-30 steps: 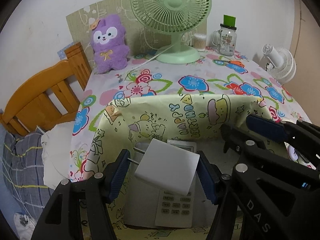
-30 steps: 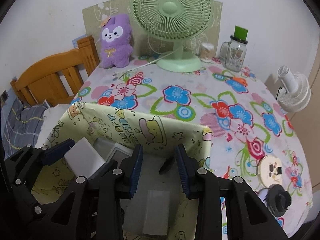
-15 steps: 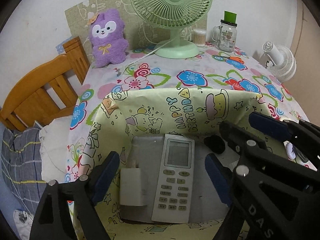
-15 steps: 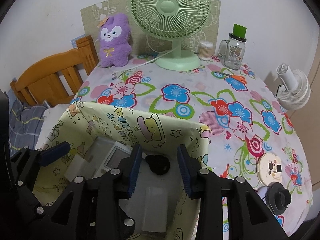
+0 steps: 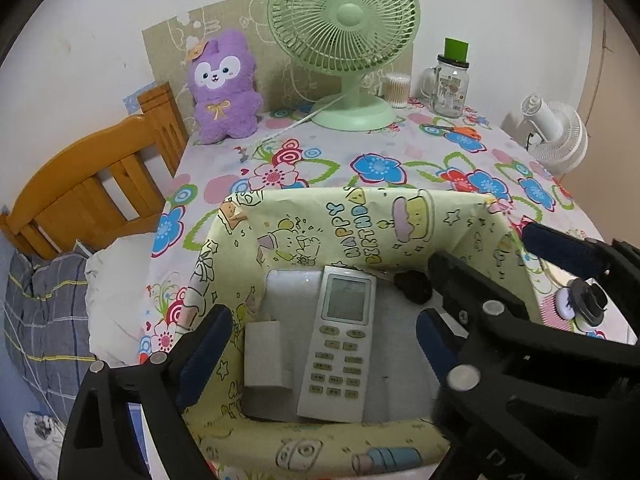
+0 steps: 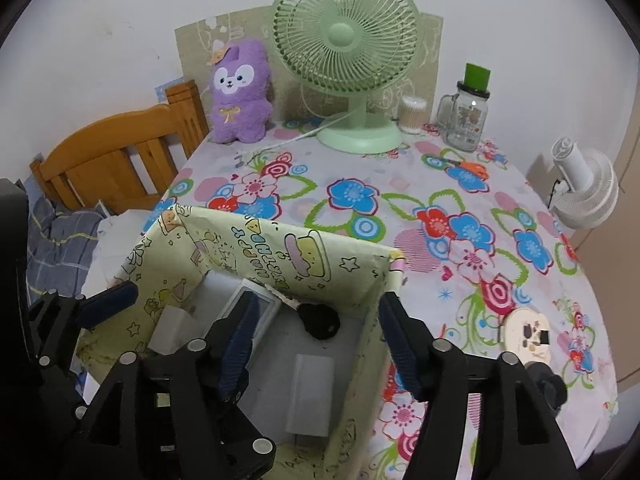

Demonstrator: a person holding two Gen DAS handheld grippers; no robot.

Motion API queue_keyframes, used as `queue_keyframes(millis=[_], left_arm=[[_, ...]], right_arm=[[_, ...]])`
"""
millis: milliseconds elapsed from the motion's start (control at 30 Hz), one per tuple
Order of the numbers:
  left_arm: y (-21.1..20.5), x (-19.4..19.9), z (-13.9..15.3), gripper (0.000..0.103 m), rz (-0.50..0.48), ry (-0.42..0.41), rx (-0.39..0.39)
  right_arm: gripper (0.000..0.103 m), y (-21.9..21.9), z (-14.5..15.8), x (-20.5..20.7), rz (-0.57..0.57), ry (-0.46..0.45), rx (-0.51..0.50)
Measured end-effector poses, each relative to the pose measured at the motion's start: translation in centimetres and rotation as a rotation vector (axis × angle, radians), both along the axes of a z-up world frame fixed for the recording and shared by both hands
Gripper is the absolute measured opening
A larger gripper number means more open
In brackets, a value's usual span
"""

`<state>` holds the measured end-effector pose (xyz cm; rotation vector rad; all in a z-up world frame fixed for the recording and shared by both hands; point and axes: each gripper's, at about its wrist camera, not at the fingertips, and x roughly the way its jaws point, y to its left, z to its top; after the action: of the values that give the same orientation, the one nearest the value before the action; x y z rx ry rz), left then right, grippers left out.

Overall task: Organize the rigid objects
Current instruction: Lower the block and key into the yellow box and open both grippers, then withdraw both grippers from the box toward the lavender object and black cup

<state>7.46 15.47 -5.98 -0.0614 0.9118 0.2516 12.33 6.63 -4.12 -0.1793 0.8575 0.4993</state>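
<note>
- The left gripper [image 5: 320, 344] hangs over the box [image 5: 360, 216], jaws wide and opening, nothing gripped; its lower body is cut off by the frame edge.
- Below it in the box lie the remote [image 5: 340, 344] and, just beside it on the left, a white charger [image 5: 266, 356]; the charger's prong end is hard to make out.
- The right gripper [image 6: 316, 340] has jaws opening and empty; its right finger sits outside the box wall, its left finger inside.
- Beneath its jaws a black lump [image 6: 320, 320] lies on the box floor; its shape is too dark to read.
- A pale block [image 6: 310, 396] lies nearer the camera, its lower end hidden.
- In the right view the remote is mostly hidden behind the left finger.
- On the cloth [image 6: 440, 184], right of the box, sits a round disc [image 6: 526, 334]; a black knob [image 6: 554, 390] is partly hidden by the gripper.
</note>
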Motion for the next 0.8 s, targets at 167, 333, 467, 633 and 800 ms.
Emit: queue_keyframes(millis=[167, 333, 467, 633, 800], left_arm=[[-1.0, -0.6, 0.8, 0.094, -0.008, -0.023, 0.019], [-2.0, -0.9, 1.2, 0.094, -0.025, -0.033, 0.016], [-2.8, -1.0, 1.5, 0.094, -0.035, -0.043, 0.018], [-4.0, -1.1, 2.0, 0.094, -0.046, -0.053, 0.020], [-5.4, -1.2, 2.5, 0.094, -0.053, -0.060, 0.030]], right_arm=[[0.077, -1.0, 0.8, -0.5, -0.010, -0.017, 0.009], [0.079, -2.0, 1.4, -0.9, -0.026, -0.030, -0.001], [0.081, -3.0, 1.9, -1.2, -0.041, -0.055, -0.016], [0.082, -4.3, 2.5, -1.4, -0.056, -0.073, -0.024], [0.084, -5.6, 3.0, -1.6, -0.071, -0.088, -0.025]])
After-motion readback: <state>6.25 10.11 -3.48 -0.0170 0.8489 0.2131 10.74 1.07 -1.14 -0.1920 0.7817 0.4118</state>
